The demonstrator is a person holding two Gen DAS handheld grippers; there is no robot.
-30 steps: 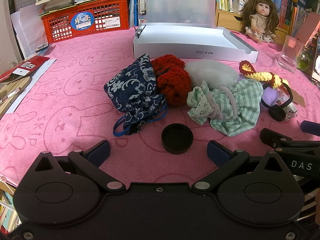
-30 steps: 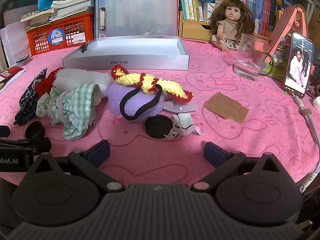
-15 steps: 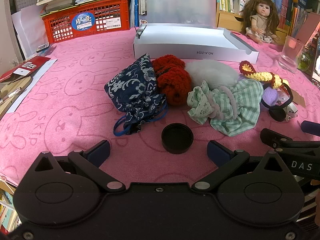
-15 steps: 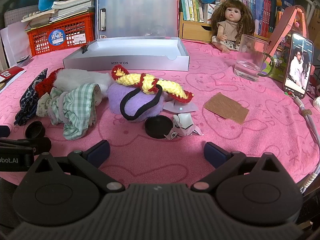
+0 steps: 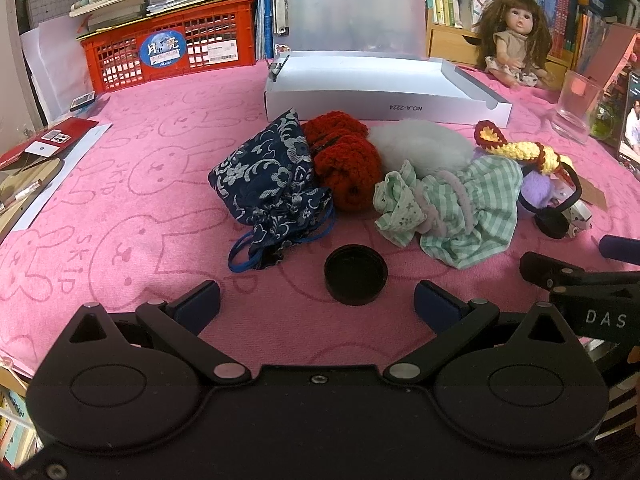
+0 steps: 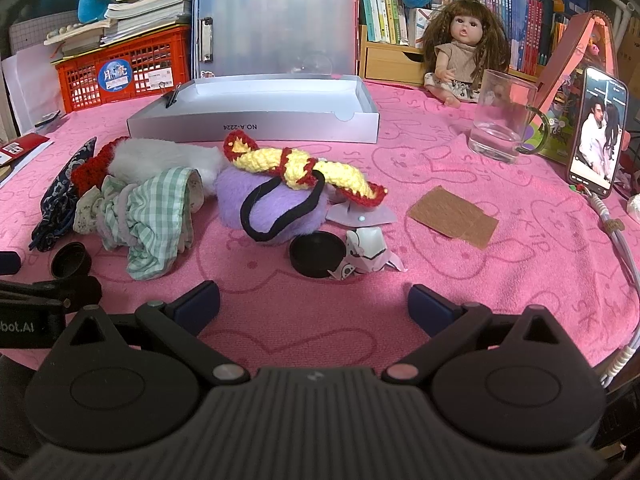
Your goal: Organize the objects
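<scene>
1. Hovering low over the pink rabbit-print cloth (image 5: 132, 184), your left gripper (image 5: 317, 303) is spread wide and grasps nothing; a black round lid (image 5: 355, 274) lies on the cloth just ahead, between its blue pads (image 5: 199, 305).
2. Your right gripper (image 6: 313, 304) is likewise released and empty, low over the same cloth, with a second black lid (image 6: 316, 253) just ahead and a folded white paper figure (image 6: 366, 256) touching that lid's right edge.
3. The pile to be sorted lies mid-cloth in a row: a navy floral drawstring pouch (image 5: 266, 178), a red knitted piece (image 5: 346, 162), a white fluffy piece (image 5: 424, 142), a green checked garment (image 5: 460, 204), then a purple fluffy ball (image 6: 272, 202) ringed by a black hair tie (image 6: 280, 210) and topped by a yellow-and-red crochet strip (image 6: 304, 166).
4. Behind the pile stands an open white box (image 6: 256, 122), its clear lid (image 6: 280, 32) upright.
5. To the right, a brown card (image 6: 452, 216) lies flat near a glass mug (image 6: 502, 116) and a propped phone (image 6: 598, 132); a doll (image 6: 464, 56) sits at the back, a red crate (image 5: 168, 54) to the left.
</scene>
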